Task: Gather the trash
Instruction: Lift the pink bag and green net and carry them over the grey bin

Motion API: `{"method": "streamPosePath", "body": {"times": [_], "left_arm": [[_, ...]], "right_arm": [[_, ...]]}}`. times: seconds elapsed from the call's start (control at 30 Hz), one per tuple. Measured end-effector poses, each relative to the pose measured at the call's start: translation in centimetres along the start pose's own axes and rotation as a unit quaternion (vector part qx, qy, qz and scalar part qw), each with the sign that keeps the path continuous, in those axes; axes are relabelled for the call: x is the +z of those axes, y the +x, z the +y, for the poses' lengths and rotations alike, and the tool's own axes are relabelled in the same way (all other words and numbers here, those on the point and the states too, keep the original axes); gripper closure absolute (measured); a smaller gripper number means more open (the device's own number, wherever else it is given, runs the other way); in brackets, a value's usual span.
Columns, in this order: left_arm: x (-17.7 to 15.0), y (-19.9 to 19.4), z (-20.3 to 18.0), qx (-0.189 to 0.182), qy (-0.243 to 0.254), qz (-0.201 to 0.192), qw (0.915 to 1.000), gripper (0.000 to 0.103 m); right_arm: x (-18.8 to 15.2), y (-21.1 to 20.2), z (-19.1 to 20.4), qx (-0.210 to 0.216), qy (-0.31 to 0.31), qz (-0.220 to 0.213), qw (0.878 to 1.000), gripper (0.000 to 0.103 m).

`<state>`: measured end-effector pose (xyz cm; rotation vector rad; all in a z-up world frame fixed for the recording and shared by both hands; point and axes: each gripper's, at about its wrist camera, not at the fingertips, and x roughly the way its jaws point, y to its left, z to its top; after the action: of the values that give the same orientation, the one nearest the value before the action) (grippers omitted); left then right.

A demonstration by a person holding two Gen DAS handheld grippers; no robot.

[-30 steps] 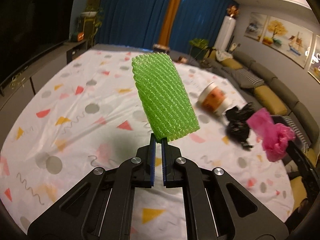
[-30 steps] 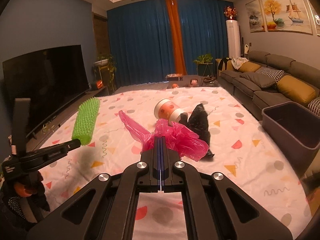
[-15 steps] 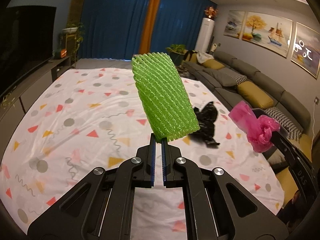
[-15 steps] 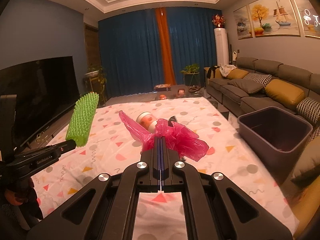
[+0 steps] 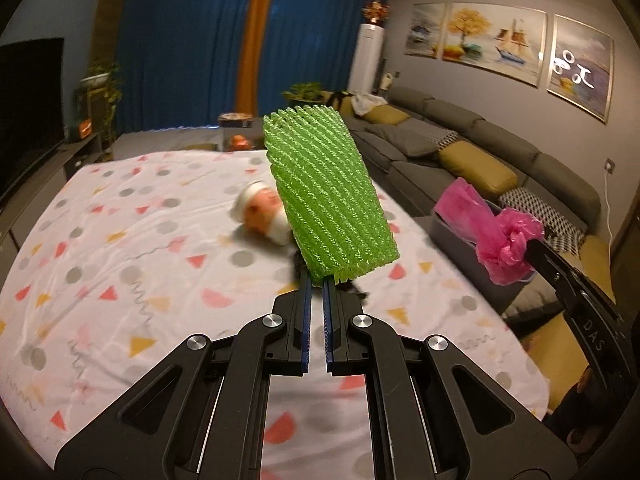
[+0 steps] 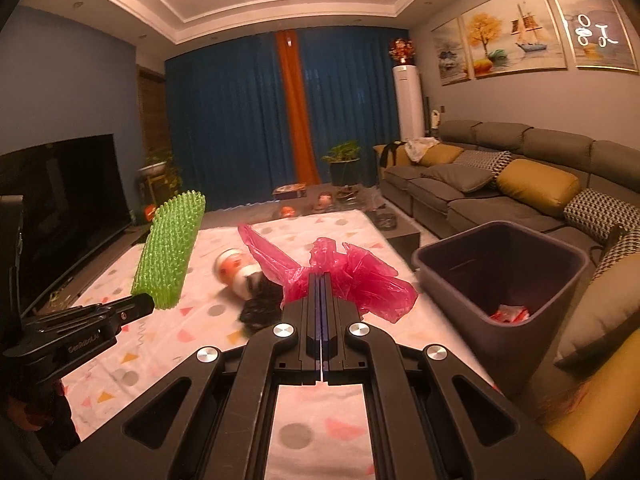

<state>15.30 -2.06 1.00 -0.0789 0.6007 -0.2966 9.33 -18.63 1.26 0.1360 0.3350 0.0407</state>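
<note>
Both tongs were clamped: left tongs (image 5: 316, 278) on the green foam mesh sleeve (image 5: 330, 196), right tongs (image 6: 321, 276) on the crumpled pink plastic bag (image 6: 352, 276), near the dark purple bin (image 6: 500, 276).

- Grey sectional sofa (image 6: 500, 196) with mustard cushions, right.
- Black flat television (image 6: 60, 196), left.
- Dark blue curtains (image 6: 240, 120), far wall.
- Framed paintings (image 6: 504, 40), right wall.

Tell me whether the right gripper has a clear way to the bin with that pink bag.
Probably yes: the right gripper, shut on the pink bag, has the open-topped bin just to its right, nothing between.
</note>
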Motion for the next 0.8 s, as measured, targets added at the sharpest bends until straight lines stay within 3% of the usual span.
{"method": "streamPosePath", "body": {"times": [0.5,0.8], "left_arm": [[4.3,7.3,-13.5,-0.099,0.076,-0.002,0.9921,0.098],[5.1,12.0,-17.7,-0.123,0.099,0.014,0.9874,0.098]], "right_arm": [[3.2,1.2,-10.9,-0.118,0.031,-0.035,0.992,0.102],[3.2,3.6,-14.6,-0.154,0.045,-0.023,0.987,0.102]]}}
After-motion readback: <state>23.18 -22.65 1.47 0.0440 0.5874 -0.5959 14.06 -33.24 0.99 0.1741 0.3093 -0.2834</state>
